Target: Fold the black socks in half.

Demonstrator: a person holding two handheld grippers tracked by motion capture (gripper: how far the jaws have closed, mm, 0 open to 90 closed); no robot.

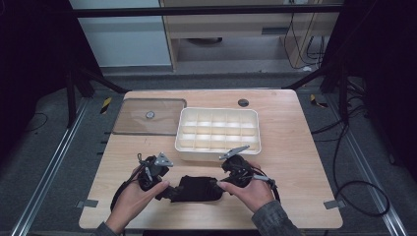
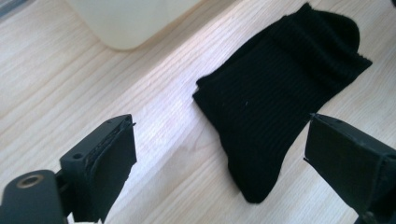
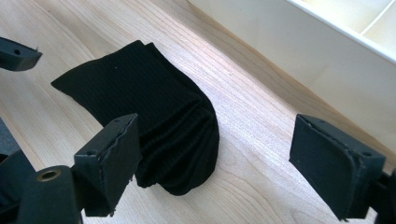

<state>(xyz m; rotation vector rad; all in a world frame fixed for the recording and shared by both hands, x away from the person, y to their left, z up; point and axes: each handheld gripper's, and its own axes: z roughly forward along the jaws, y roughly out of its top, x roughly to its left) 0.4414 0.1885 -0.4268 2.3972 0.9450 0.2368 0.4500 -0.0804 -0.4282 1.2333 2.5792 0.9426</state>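
Both grippers stand open, nothing between the jaws: left gripper lower centre-left of the high view, right gripper lower centre. One black sock lies folded on the wooden table between them; ribbed knit, soft, bunched at one end. One white plastic organiser box, gridded compartments, mid-frame. One clear flat lid, upper left.

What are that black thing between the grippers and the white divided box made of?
The black sock: soft knitted fabric, matte, with fine ribs and folds. The divided box: probably plastic, cream, smooth with a slight sheen and thin moulded partitions; the pictures can't confirm it.
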